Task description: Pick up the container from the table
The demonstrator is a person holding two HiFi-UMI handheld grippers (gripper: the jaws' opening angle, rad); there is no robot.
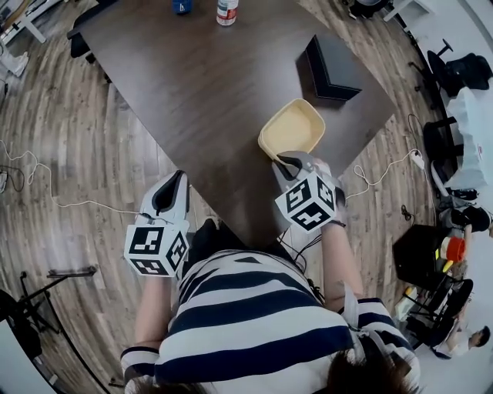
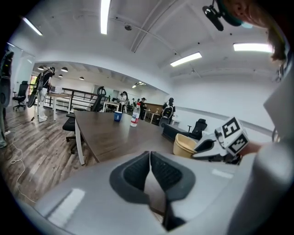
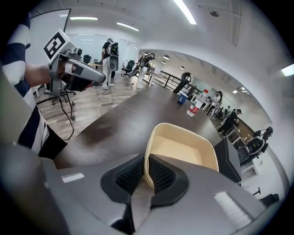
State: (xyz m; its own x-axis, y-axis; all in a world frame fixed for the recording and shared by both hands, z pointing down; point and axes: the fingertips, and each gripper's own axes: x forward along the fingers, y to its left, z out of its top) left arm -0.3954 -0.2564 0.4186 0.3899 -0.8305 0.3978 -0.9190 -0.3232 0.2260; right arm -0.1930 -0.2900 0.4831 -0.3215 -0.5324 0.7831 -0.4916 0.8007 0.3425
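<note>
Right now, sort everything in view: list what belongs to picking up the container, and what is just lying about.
In the job: cream rectangular plastic container, near wall pinched by the right gripper; dark brown wooden table.

Lying about: black rectangular box; bottle with red label; blue cup; left gripper, shut and empty.

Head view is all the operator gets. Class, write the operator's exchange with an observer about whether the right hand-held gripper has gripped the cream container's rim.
Operator: Is the rim actually gripped?
Observer: Yes. The right hand-held gripper pinches the near wall of the container, one pad inside and one outside.
Operator: And the other one?
Observer: The left hand-held gripper is shut, with nothing between its jaws.
</note>
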